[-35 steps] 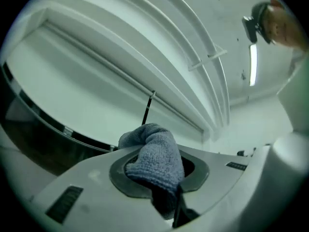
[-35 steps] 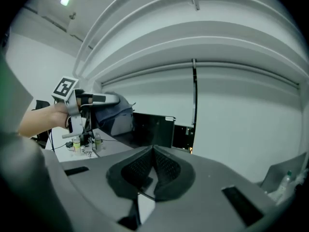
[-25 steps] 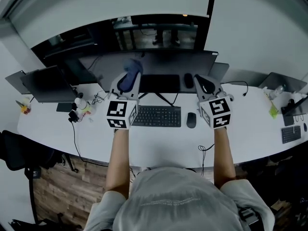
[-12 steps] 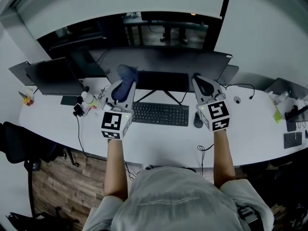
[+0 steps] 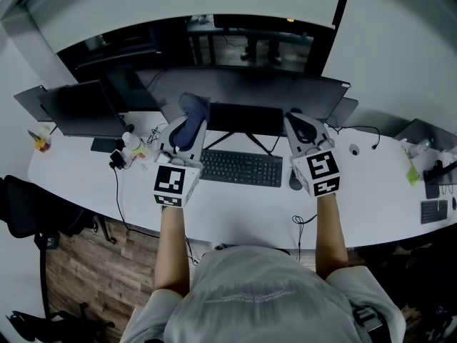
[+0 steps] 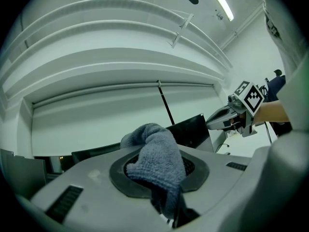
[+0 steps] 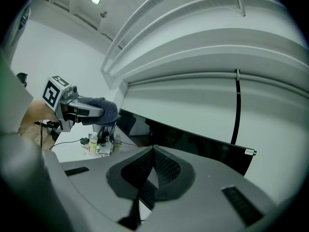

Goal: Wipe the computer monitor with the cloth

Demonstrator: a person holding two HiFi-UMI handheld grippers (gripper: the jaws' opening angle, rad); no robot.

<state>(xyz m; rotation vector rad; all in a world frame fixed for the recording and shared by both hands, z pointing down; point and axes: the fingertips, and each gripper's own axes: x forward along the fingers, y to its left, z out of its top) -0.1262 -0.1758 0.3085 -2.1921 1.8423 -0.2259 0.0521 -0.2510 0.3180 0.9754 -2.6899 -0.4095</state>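
A wide dark monitor [image 5: 250,91] stands at the back of the white desk [image 5: 235,213], its top edge also showing in the right gripper view [image 7: 193,141]. My left gripper [image 5: 187,123] is shut on a blue-grey cloth [image 5: 191,116], which bulges out between the jaws [image 6: 157,161] and sits just in front of the monitor's lower left part. My right gripper [image 5: 300,126] is shut with nothing in it, held in front of the monitor's lower right part; its jaws meet tip to tip [image 7: 153,149].
A black keyboard [image 5: 239,168] and a mouse [image 5: 295,181] lie under the monitor. A second screen [image 5: 82,109] stands at left, with bottles and cables [image 5: 128,148] beside it. More devices [image 5: 432,209] sit at the desk's right end. A dark window [image 5: 214,38] is behind.
Both grippers have risen and moved closer to the monitor, and the head view has tilted down a little. The cloth stays held in the left gripper.
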